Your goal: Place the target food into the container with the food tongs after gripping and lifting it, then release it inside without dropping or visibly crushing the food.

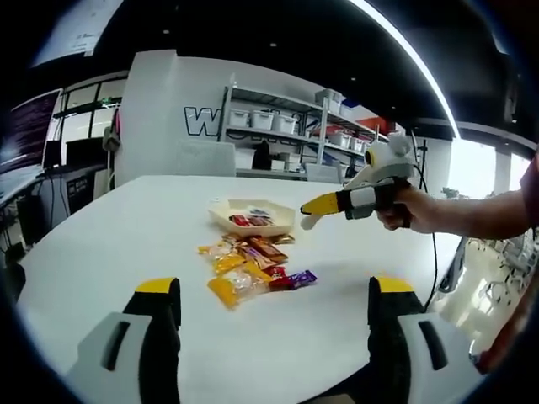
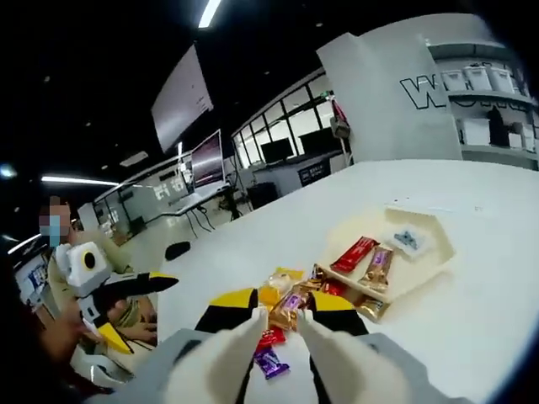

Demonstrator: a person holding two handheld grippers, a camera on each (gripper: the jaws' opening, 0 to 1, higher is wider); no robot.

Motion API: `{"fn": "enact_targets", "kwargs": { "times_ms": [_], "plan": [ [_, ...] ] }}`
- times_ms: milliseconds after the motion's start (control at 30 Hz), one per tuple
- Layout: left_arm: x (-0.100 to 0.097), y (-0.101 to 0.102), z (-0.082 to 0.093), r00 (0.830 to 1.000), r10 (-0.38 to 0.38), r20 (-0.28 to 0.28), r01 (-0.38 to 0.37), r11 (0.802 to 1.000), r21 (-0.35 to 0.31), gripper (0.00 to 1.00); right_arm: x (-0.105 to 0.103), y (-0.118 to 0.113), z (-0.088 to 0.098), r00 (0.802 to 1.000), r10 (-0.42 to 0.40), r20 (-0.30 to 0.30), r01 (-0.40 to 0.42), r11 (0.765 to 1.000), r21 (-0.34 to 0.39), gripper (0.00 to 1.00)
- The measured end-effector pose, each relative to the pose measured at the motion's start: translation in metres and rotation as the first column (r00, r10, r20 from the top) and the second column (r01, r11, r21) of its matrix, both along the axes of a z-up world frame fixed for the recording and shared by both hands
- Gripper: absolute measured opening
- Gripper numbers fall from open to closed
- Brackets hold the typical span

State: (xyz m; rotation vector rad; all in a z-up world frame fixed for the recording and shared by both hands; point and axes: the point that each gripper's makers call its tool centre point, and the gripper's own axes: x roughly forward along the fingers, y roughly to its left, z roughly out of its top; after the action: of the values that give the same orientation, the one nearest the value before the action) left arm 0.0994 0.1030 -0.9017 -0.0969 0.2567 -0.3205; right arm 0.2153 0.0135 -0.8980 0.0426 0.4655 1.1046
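I see metal shelving (image 1: 290, 135) with storage bins behind the white table (image 1: 126, 244), monitors (image 2: 208, 157) beyond it.

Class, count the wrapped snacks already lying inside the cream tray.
3 in the tray, seen in the right gripper view: a red bar, a purple-gold bar, a pale packet. Others may be hidden.

A white surface (image 1: 152, 227) is seen under a dark ceiling crossed by a light strip (image 1: 404, 50) at 1 o'clock. A white wall (image 1: 168, 109) bearing large letters stands at 12 o'clock, beside shelving (image 1: 286, 126) stacked with bins. Monitors (image 2: 206, 160) and windows (image 2: 286, 126) are seen at 11 o'clock.
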Motion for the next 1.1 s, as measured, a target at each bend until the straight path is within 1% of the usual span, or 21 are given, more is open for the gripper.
{"fn": "enact_targets", "kwargs": {
  "times_ms": [33,100,133,200,267,333,367,400,500,533,600,633,667,767,833,900,933,967,1033,1100],
  "plan": [
    [0.000,0.001,0.000,1.000,0.003,0.002,-0.003,1.000,-0.001,0.90,-0.002,0.001,-0.003,1.000,0.003,0.004,-0.003,1.000,-0.007,0.19],
    [0.000,0.002,0.001,1.000,0.005,0.003,-0.005,1.000,-0.003,0.90,-0.013,0.001,-0.023,0.999,0.024,-0.042,-0.027,0.997,-0.078,0.20],
    [0.000,0.002,0.000,1.000,0.005,0.003,-0.005,1.000,-0.003,0.90,-0.016,0.003,-0.030,0.999,0.008,-0.052,-0.011,0.997,-0.077,0.21],
    [0.000,0.001,-0.002,1.000,0.002,-0.003,-0.002,1.000,0.002,0.90,-0.021,0.001,-0.046,0.997,-0.018,-0.076,0.009,0.993,-0.118,0.21],
    [0.000,0.000,-0.004,1.000,0.000,-0.007,0.000,1.000,0.002,0.90,-0.028,0.003,-0.053,0.997,-0.011,-0.070,0.001,0.991,-0.132,0.21],
    [0.000,-0.002,-0.006,1.000,-0.005,-0.011,0.005,1.000,0.000,0.90,-0.032,0.000,-0.063,0.999,-0.002,-0.043,-0.006,0.982,-0.187,0.21],
    [0.000,-0.002,-0.006,1.000,-0.008,-0.013,0.009,1.000,0.004,0.90,-0.031,0.001,-0.058,1.000,0.002,-0.020,-0.005,0.987,-0.158,0.21],
    [0.000,-0.003,-0.006,1.000,-0.010,-0.013,0.010,1.000,0.008,0.90,-0.032,0.001,-0.058,1.000,0.004,-0.024,-0.008,0.987,-0.163,0.21],
    [0.001,-0.003,-0.006,1.000,-0.011,-0.011,0.011,1.000,0.008,0.90,-0.028,-0.001,-0.058,1.000,0.018,0.011,-0.016,0.980,-0.197,0.21],
    [0.001,-0.003,-0.005,1.000,-0.010,-0.009,0.010,1.000,0.006,0.90,-0.023,-0.005,-0.058,0.998,0.019,0.060,-0.005,0.973,-0.230,0.22],
    [0.002,-0.002,-0.005,1.000,-0.010,-0.007,0.010,1.000,0.004,0.89,-0.018,-0.009,-0.058,0.994,0.032,0.108,-0.003,0.965,-0.261,0.22],
    [0.001,-0.002,-0.005,1.000,-0.009,-0.007,0.009,1.000,0.005,0.89,-0.019,-0.010,-0.058,0.995,0.027,0.093,-0.002,0.967,-0.254,0.22],
    [0.001,-0.001,-0.006,1.000,-0.008,-0.008,0.008,1.000,0.005,0.89,-0.015,-0.013,-0.058,0.996,0.020,0.092,0.004,0.967,-0.255,0.22],
    [0.002,0.000,-0.007,1.000,-0.003,-0.009,0.003,1.000,-0.002,0.89,-0.005,-0.020,-0.059,0.994,0.000,0.105,0.028,0.963,-0.268,0.22],
    [0.002,0.000,-0.007,1.000,-0.003,-0.008,0.003,1.000,-0.005,0.89,0.001,-0.024,-0.060,0.991,-0.004,0.132,0.042,0.958,-0.283,0.22],
    [0.002,-0.001,-0.006,1.000,-0.004,-0.007,0.004,1.000,-0.004,0.89,0.005,-0.026,-0.059,0.992,-0.024,0.122,0.058,0.959,-0.278,0.22],
    [0.002,-0.001,-0.006,1.000,-0.005,-0.007,0.005,1.000,-0.002,0.89,0.004,-0.026,-0.058,0.992,-0.025,0.125,0.058,0.960,-0.274,0.22],
    [0.001,-0.001,-0.006,1.000,-0.006,-0.007,0.006,1.000,-0.001,0.89,0.002,-0.024,-0.052,0.992,-0.027,0.125,0.058,0.966,-0.252,0.22],
    [0.002,0.000,-0.006,1.000,-0.004,-0.007,0.004,1.000,-0.002,0.89,-0.008,-0.014,-0.044,0.995,-0.005,0.099,0.026,0.978,-0.209,0.22],
    [0.002,0.000,-0.006,1.000,-0.002,-0.007,0.002,1.000,-0.005,0.89,-0.012,-0.009,-0.043,0.995,-0.003,0.096,0.023,0.977,-0.210,0.23]
  ]
}}
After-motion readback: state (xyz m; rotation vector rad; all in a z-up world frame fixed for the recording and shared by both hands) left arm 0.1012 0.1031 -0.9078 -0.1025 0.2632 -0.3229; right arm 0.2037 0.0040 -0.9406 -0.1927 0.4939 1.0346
